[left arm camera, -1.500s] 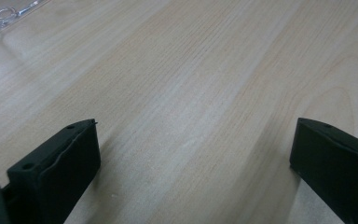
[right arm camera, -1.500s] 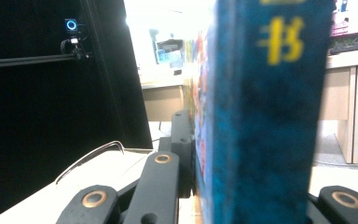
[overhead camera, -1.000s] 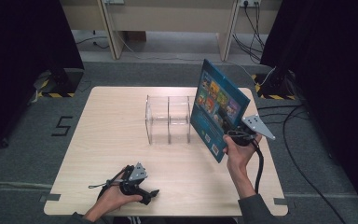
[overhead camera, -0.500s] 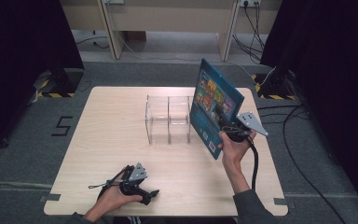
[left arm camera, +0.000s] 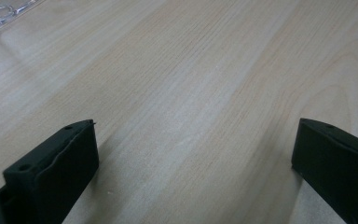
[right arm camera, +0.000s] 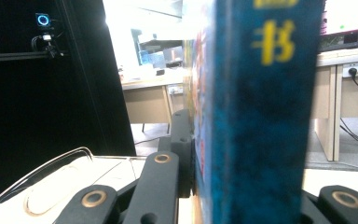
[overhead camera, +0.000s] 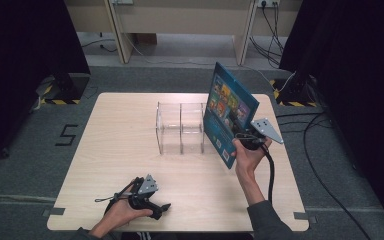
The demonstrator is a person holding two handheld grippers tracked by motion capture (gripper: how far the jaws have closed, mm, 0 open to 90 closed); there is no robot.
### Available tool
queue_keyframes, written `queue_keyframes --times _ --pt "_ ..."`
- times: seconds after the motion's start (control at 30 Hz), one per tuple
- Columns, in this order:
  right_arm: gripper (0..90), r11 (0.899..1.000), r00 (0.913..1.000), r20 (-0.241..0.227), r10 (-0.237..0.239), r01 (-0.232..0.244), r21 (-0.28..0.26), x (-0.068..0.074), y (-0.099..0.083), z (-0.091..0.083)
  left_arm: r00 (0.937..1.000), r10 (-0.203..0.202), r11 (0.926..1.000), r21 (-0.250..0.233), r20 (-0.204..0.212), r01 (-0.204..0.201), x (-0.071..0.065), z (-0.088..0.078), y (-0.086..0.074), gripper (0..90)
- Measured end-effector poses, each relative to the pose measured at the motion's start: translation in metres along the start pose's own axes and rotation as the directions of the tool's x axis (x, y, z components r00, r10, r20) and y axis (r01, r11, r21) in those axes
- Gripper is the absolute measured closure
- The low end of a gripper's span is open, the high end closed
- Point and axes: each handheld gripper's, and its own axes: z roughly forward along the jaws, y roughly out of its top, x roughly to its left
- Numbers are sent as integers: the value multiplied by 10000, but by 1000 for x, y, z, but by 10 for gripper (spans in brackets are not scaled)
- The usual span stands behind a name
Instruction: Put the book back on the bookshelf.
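A blue picture book [overhead camera: 227,112] stands upright and tilted above the table's right side, just right of a clear acrylic divider rack [overhead camera: 180,127]. My right gripper [overhead camera: 244,134] is shut on the book near its lower spine; in the right gripper view the blue spine [right arm camera: 261,107] with yellow characters rises between the black jaws. My left gripper [overhead camera: 152,202] rests low at the table's front left, held by a hand. In the left gripper view its jaws stand wide apart over bare wood [left arm camera: 191,107], so it is open with nothing between them.
The light wooden table [overhead camera: 110,145] stands on grey carpet. Desks and cables line the back wall, and black curtains hang on both sides. A curved edge of the clear rack [right arm camera: 42,172] shows at the lower left of the right gripper view.
The right gripper has carried the book slightly left and away, closer to the rack's right side. The left gripper has stayed put.
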Motion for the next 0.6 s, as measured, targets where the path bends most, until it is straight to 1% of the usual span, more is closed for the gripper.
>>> queue_keyframes --times 0.3,0.4,0.6 --pt "822 9999 10000 89 40 -39 -117 2 -5 4 10000 6 10000 8 10 -6 0 0 0 0" --pt "821 9999 9999 118 -32 34 -168 2 -8 5 10000 17 10000 15 13 -17 -1 0 0 0" --pt "818 9996 9998 164 74 -69 -288 2 -11 5 10000 21 10000 20 12 -21 -1 0 0 0"
